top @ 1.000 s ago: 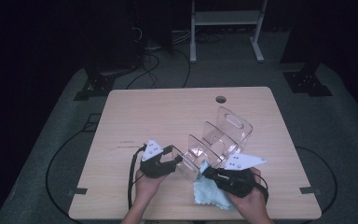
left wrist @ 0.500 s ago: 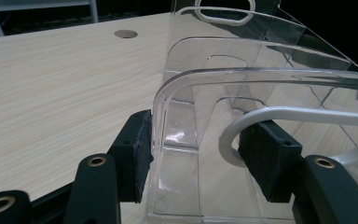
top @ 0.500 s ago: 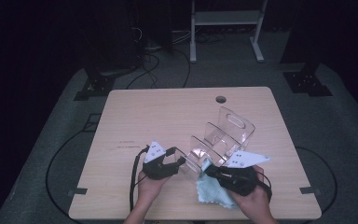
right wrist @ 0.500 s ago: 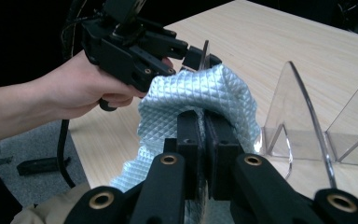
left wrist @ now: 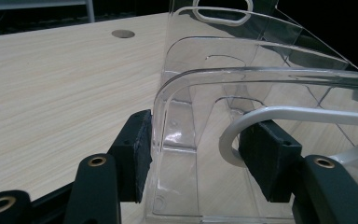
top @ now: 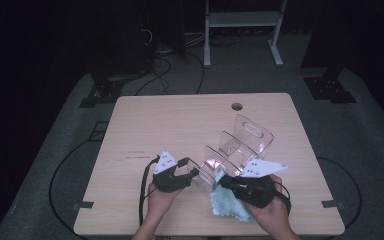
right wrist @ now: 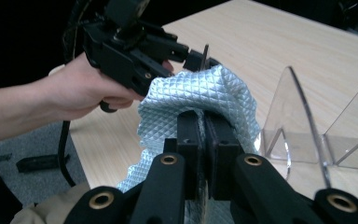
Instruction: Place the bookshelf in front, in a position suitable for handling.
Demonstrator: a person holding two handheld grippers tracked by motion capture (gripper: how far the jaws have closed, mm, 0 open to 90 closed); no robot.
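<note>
Rack [top: 240, 145]: clear, glossy, smooth plastic. Cloth [top: 227, 205]: pale blue fabric, quilted diamond texture, matt. Surface [top: 170, 125]: light wood-grain finish, matt. Right tongs [right wrist: 204, 135] and left tongs [left wrist: 205, 158]: black, matt, with rough-looking pads.

Crowded near edge, open far side.
Clear acrylic rack [top: 237, 147] blocked the middle-right of the desk [top: 170, 120]; left claw [top: 186, 170] straddled its front wall, pale blue cloth [top: 228, 204] alongside; left half free.
</note>
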